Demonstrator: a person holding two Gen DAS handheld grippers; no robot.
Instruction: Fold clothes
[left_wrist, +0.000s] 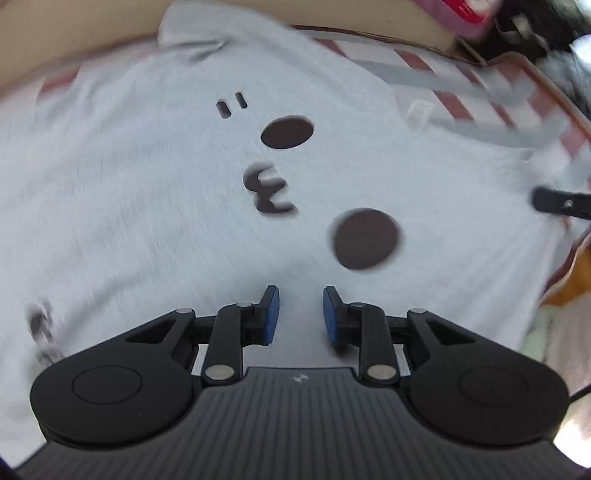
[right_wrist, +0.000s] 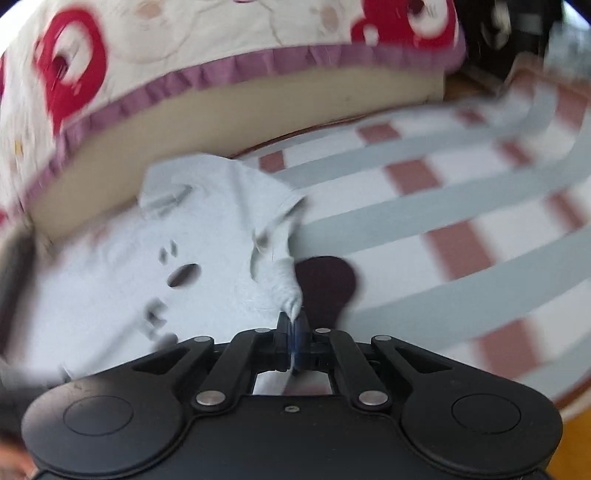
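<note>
A pale grey T-shirt (left_wrist: 147, 192) with dark printed spots and marks lies spread across the striped cloth, filling most of the left wrist view. My left gripper (left_wrist: 301, 314) hovers open just above its near part, blue pads apart, nothing between them. The right gripper (left_wrist: 561, 205) shows as a dark tip at the shirt's right edge. In the right wrist view my right gripper (right_wrist: 294, 328) is shut on a pinched ridge of the T-shirt (right_wrist: 122, 273), lifting its edge off the cloth. A dark spot (right_wrist: 325, 284) of the shirt shows just beyond the fingers.
The shirt rests on a white cloth with grey and red-brown stripes (right_wrist: 443, 206). Behind it runs a beige mattress edge (right_wrist: 221, 122) under a red-and-white patterned cover with a purple frill (right_wrist: 207, 79). Dark clutter (left_wrist: 546, 33) sits at the far right.
</note>
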